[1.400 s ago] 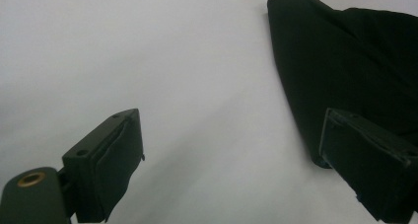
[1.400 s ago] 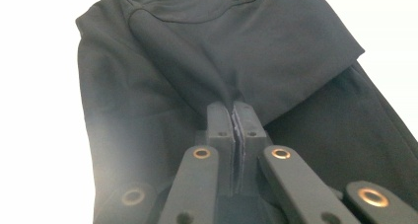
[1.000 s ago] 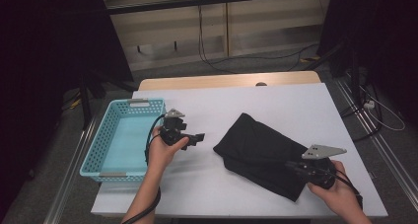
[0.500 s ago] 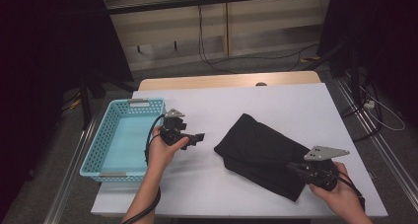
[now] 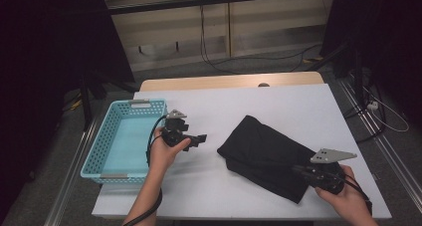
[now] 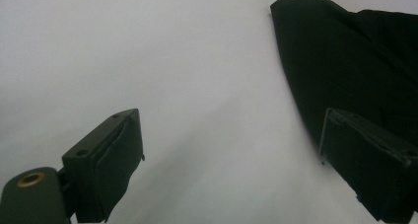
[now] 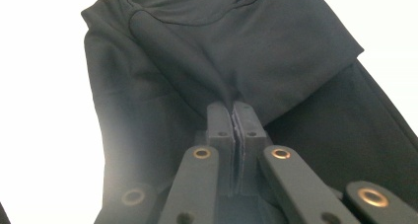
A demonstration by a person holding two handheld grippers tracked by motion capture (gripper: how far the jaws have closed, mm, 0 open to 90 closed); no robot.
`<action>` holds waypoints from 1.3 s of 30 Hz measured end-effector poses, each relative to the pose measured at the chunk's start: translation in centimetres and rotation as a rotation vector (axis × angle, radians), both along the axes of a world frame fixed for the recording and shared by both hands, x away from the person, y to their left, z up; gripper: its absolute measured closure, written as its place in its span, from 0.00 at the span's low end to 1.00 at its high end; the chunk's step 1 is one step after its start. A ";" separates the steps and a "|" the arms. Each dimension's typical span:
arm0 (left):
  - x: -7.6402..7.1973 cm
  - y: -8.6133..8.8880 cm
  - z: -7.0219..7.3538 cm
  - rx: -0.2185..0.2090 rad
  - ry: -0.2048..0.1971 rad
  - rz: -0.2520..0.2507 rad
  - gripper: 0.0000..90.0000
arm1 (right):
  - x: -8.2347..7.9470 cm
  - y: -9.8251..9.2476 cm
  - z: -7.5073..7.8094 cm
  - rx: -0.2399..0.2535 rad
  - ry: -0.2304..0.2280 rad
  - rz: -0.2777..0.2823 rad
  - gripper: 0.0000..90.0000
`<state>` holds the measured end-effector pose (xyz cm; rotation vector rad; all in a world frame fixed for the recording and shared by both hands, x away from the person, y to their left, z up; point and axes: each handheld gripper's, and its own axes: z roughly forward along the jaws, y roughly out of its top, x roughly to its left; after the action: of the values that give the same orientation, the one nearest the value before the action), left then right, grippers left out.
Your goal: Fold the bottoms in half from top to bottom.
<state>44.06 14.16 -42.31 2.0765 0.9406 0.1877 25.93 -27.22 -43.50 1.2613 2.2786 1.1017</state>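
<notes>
I work in what looks like a lab or test room: a plain white table (image 5: 278, 106) on a metal-rail frame (image 5: 383, 141), loose cables (image 5: 259, 56) trailing over grey carpet, bare panelled wall (image 5: 199, 32), dark surroundings.

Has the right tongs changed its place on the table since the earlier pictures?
No. The right tongs stays shut on the black cloth at the cloth's near right corner, equally close to the table's front edge as before.

A plain black cloth (image 5: 268, 156) is lying on the white table (image 5: 298, 106). At nine o'clock is sitting a light blue basket (image 5: 94, 159) with perforated walls.
</notes>
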 end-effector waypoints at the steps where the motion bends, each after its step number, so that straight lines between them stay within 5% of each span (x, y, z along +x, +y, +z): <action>1: 0.0 0.0 0.0 0.004 -0.002 -0.005 0.10 | 0.0 0.0 0.0 -0.001 -0.001 0.000 0.98; 39: 0.0 -0.2 0.1 -0.003 -0.004 0.002 0.10 | -2.2 -1.5 0.5 0.011 0.006 -0.012 0.98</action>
<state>44.01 13.95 -42.25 2.0721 0.9396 0.1914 23.77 -28.70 -43.03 1.2827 2.2691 1.1091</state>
